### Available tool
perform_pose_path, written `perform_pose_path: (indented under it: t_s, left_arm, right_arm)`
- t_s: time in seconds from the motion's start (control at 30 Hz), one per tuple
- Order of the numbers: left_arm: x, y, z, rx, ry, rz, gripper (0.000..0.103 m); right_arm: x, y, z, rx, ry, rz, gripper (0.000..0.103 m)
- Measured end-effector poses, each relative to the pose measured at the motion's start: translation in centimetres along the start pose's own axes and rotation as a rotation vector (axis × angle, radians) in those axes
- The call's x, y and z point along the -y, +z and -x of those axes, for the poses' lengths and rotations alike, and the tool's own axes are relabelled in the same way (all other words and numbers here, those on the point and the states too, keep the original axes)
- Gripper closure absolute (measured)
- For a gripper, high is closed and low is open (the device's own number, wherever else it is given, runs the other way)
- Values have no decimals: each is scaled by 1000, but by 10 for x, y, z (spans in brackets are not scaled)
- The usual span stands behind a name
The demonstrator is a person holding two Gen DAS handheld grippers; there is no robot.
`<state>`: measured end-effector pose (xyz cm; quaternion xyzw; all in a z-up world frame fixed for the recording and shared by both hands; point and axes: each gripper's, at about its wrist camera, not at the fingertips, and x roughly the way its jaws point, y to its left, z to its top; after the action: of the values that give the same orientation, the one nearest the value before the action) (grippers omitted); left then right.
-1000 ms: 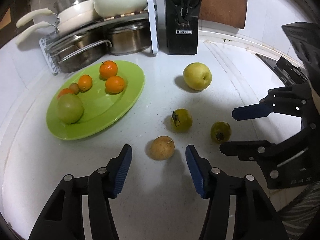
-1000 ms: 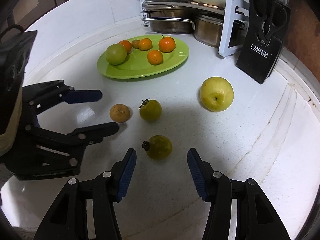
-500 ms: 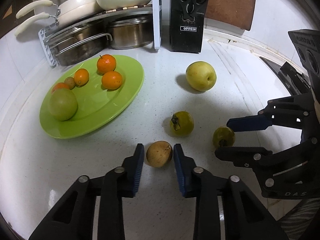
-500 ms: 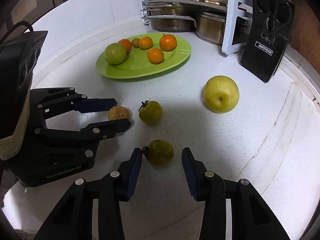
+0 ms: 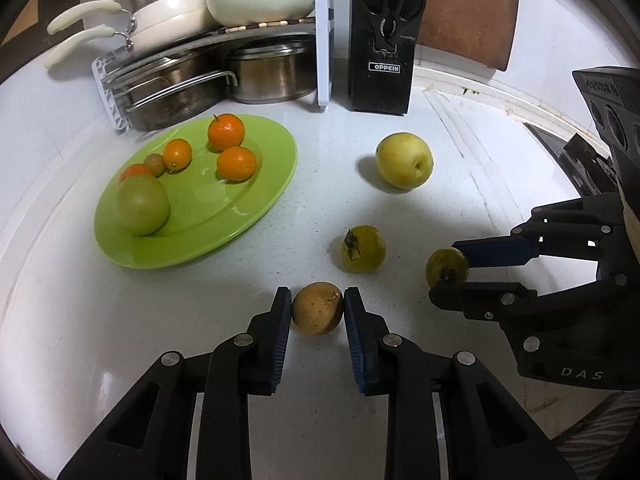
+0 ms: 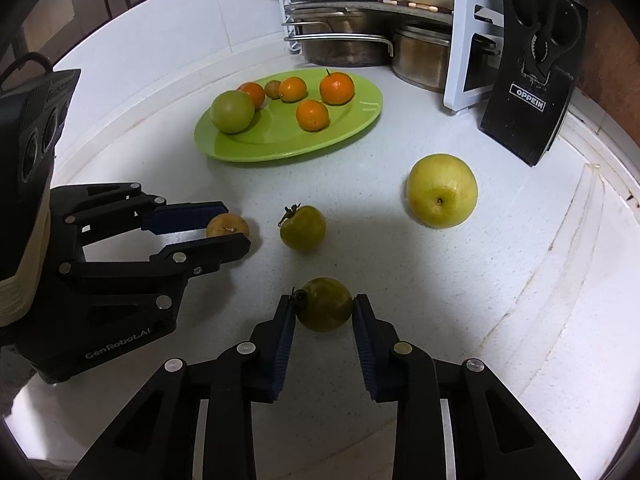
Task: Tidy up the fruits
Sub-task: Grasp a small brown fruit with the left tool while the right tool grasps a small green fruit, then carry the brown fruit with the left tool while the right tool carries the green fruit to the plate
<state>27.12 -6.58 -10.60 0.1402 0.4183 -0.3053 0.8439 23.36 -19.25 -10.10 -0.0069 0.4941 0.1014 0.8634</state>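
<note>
My left gripper (image 5: 317, 309) is shut on a small brown fruit (image 5: 317, 308) that rests on the white counter; it also shows in the right wrist view (image 6: 228, 225). My right gripper (image 6: 325, 310) is shut on a small green fruit (image 6: 326, 309) with a dark stem, seen in the left wrist view too (image 5: 447, 266). A second small green fruit (image 5: 363, 248) lies between them. A large yellow apple (image 5: 404, 160) lies further back. The green plate (image 5: 256, 208) at the left holds several oranges, a small brown fruit and a green apple (image 5: 142, 205).
A rack (image 5: 200, 80) with steel pots and white cookware stands behind the plate. A black knife block (image 5: 382, 40) stands to its right, with a wooden board (image 5: 468, 12) behind. A ridged drain area (image 6: 568, 240) borders the counter on the right.
Both grippers moved forward and closed, the left around the brown fruit and the right around the small green fruit. The other fruits have not moved.
</note>
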Motion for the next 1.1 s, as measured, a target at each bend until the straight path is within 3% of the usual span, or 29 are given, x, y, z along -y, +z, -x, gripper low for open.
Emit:
perform_pose_path:
  t_s: [1.1]
  left_arm:
    - [8, 24, 91, 203, 124, 126, 76]
  right_arm:
    - [-9, 34, 81, 235, 40, 69, 72]
